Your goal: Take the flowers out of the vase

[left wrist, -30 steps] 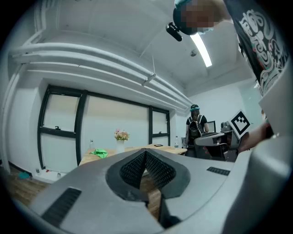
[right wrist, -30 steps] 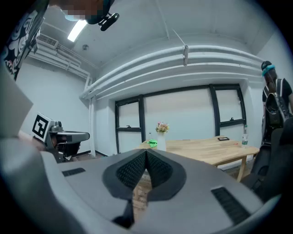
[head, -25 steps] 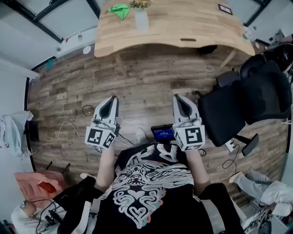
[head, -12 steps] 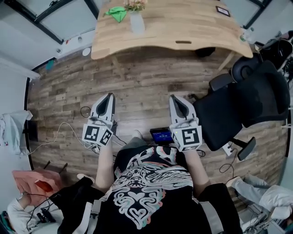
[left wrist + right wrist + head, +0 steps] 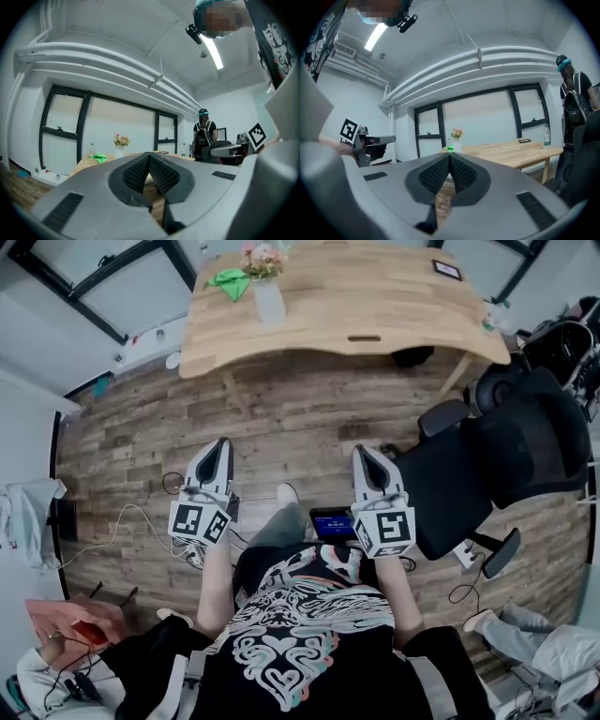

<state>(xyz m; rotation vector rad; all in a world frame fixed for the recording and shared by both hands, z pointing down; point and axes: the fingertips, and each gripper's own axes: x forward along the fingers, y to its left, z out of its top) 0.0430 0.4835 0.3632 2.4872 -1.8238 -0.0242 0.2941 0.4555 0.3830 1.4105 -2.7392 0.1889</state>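
Observation:
A white vase [image 5: 268, 298] with pink flowers [image 5: 262, 259] stands near the left end of a wooden table [image 5: 375, 296] far ahead. The flowers [image 5: 121, 139] and vase [image 5: 119, 150] show small in the left gripper view, and the flowers [image 5: 457, 132] again in the right gripper view. My left gripper [image 5: 222, 443] and right gripper [image 5: 362, 452] are held out level over the wooden floor, well short of the table. Both are shut with nothing between the jaws.
A green cloth [image 5: 230, 279] lies on the table left of the vase. A black office chair [image 5: 506, 456] stands close on the right. Cables [image 5: 122, 521] and a small screen [image 5: 335, 524] lie on the floor near my feet. Another person [image 5: 204, 136] stands at the far right.
I have stepped toward the table; it and the vase sit a little nearer and further left in the head view. Both grippers stay shut and held out in front.

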